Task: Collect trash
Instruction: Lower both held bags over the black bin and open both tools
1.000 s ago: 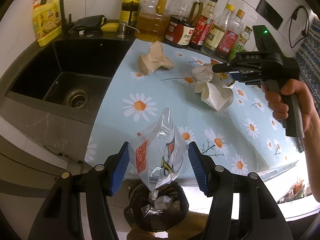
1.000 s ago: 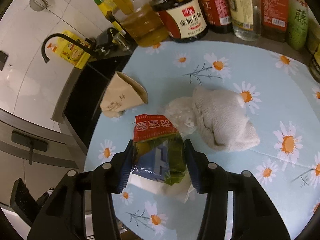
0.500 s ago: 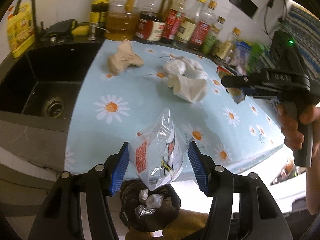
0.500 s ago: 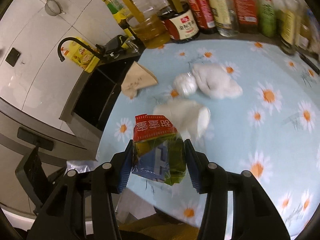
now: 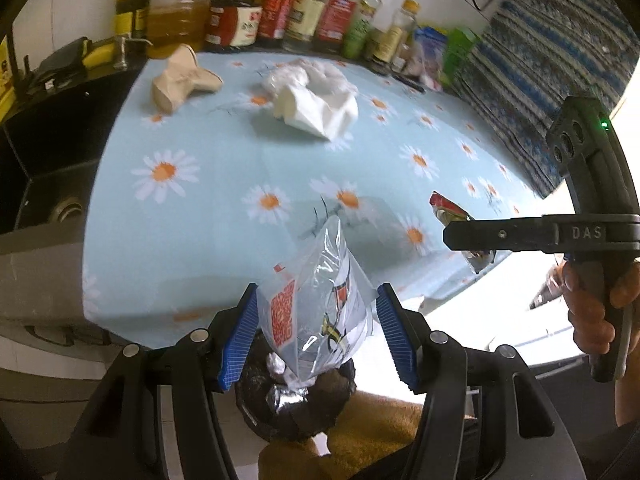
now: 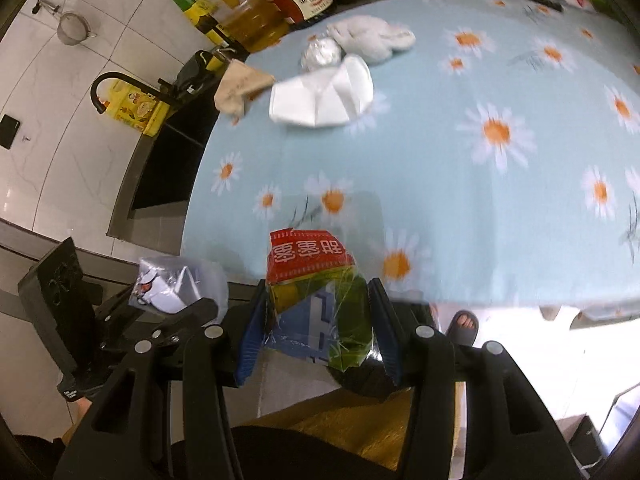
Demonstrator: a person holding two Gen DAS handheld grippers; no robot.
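Note:
My left gripper (image 5: pixel 318 332) is shut on a clear plastic wrapper (image 5: pixel 320 300) with red print, held past the counter's front edge above a black trash bag (image 5: pixel 296 404) on the floor. My right gripper (image 6: pixel 318 332) is shut on a red, green and blue snack wrapper (image 6: pixel 316 292), also off the front edge; it shows in the left wrist view (image 5: pixel 448 210). On the daisy cloth lie a white paper wad (image 5: pixel 316 110), a foil ball (image 6: pixel 322 53), a white cloth lump (image 6: pixel 372 38) and a crumpled brown paper bag (image 5: pixel 180 82).
A row of sauce and oil bottles (image 5: pixel 280 12) lines the back wall. A black sink (image 5: pixel 40 148) with a black tap (image 6: pixel 108 88) is to the left. A sandalled foot (image 6: pixel 464 326) stands on the floor under the counter edge.
Both grippers have pulled back from the counter toward its front edge, each still holding its wrapper. The right one left the paper wad area and now hangs past the edge.

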